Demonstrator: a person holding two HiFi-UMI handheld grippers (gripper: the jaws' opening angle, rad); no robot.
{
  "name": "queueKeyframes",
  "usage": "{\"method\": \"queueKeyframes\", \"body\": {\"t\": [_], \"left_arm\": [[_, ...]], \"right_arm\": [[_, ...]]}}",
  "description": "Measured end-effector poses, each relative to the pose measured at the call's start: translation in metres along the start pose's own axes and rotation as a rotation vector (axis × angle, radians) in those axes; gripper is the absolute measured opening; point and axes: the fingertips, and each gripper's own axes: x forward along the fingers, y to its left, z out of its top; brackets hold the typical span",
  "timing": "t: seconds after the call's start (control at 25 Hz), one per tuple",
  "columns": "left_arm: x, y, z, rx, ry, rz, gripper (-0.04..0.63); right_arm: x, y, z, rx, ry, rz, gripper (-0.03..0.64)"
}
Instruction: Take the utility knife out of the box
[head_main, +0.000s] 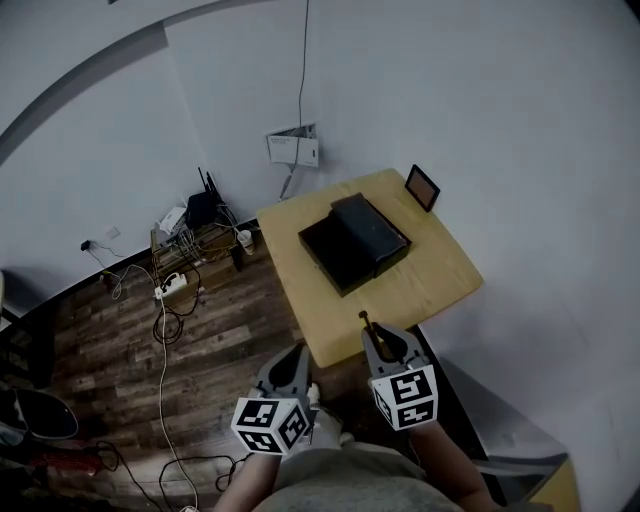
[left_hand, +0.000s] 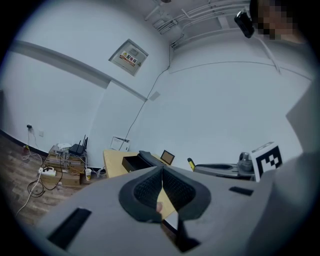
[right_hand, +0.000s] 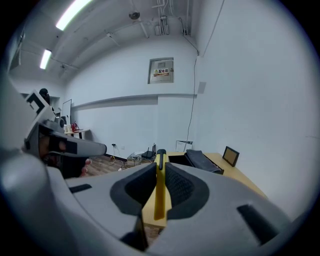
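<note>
On the wooden table (head_main: 440, 280) stands the black box (head_main: 340, 252), open, its lid (head_main: 372, 226) resting against its far side. My right gripper (head_main: 372, 332) hovers over the table's near edge, shut on the yellow utility knife (right_hand: 159, 186), whose black tip (head_main: 365, 318) sticks out ahead of the jaws. In the right gripper view the box (right_hand: 181, 160) and lid (right_hand: 202, 161) lie well ahead of the knife. Left of the table's near corner, over the floor, my left gripper (head_main: 297, 353) is shut with its pads (left_hand: 150, 187) meeting and nothing between them.
A small framed screen (head_main: 421, 187) stands at the table's far corner. On the wooden floor to the left lie cables, a power strip (head_main: 172, 286) and a router (head_main: 203, 208) on low boxes. A white wall runs behind and right of the table.
</note>
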Motion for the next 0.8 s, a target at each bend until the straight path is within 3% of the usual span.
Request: {"method": "queueKeyframes", "body": {"t": [0.8], "left_arm": [[-0.032, -0.019, -0.015, 0.013, -0.027, 0.029, 0.004]], "right_arm": [[-0.043, 0.021, -0.008, -0.012, -0.036, 0.043, 0.044]]}}
